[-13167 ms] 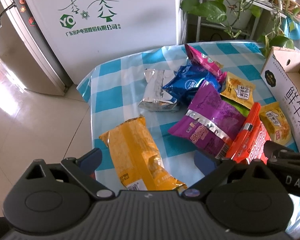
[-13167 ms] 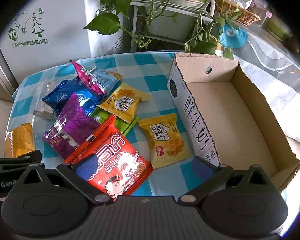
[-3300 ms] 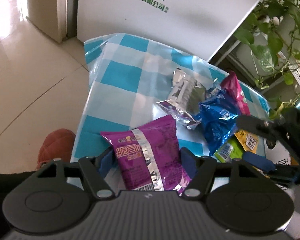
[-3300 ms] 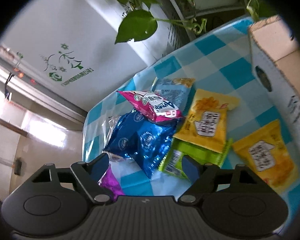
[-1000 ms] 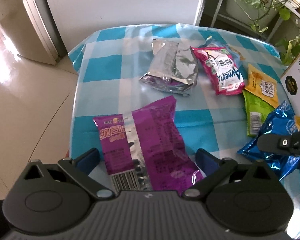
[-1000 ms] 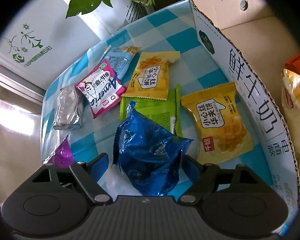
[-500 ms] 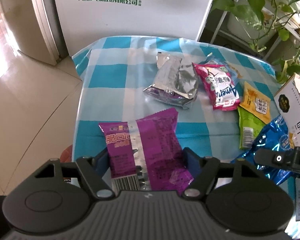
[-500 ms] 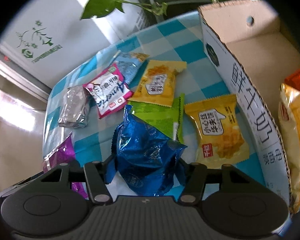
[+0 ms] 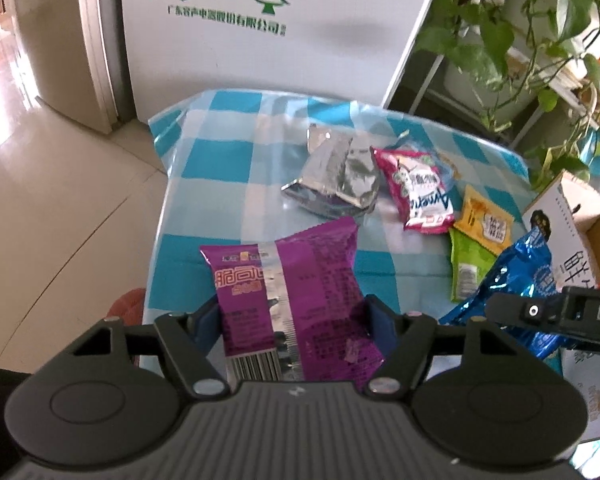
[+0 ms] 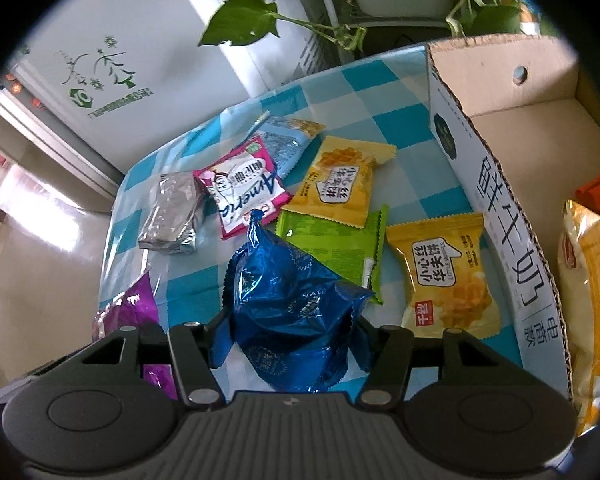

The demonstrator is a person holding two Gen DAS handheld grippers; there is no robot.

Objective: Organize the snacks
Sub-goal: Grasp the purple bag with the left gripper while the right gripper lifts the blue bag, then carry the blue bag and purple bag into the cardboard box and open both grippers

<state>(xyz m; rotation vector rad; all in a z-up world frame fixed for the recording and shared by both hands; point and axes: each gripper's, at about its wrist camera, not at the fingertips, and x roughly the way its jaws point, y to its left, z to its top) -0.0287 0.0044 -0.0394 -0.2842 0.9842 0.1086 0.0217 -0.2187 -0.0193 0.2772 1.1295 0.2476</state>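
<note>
White appliance [image 9: 260, 52] with green tree logo — standing behind the table. Trailing green plant [image 9: 512, 28] on a rack at right. Beige floor tiles [image 9: 52, 200]. Blue-checked tablecloth [image 9: 228, 152].

A second ago both pairs of jaws stood wide around their bags; now the left gripper [image 9: 294, 322], jaws closing, pinches the purple bag [image 9: 300, 304], and the right gripper [image 10: 290, 344] clamps the blue bag [image 10: 296, 312], both tipped up off the tabletop [image 9: 220, 184].
</note>
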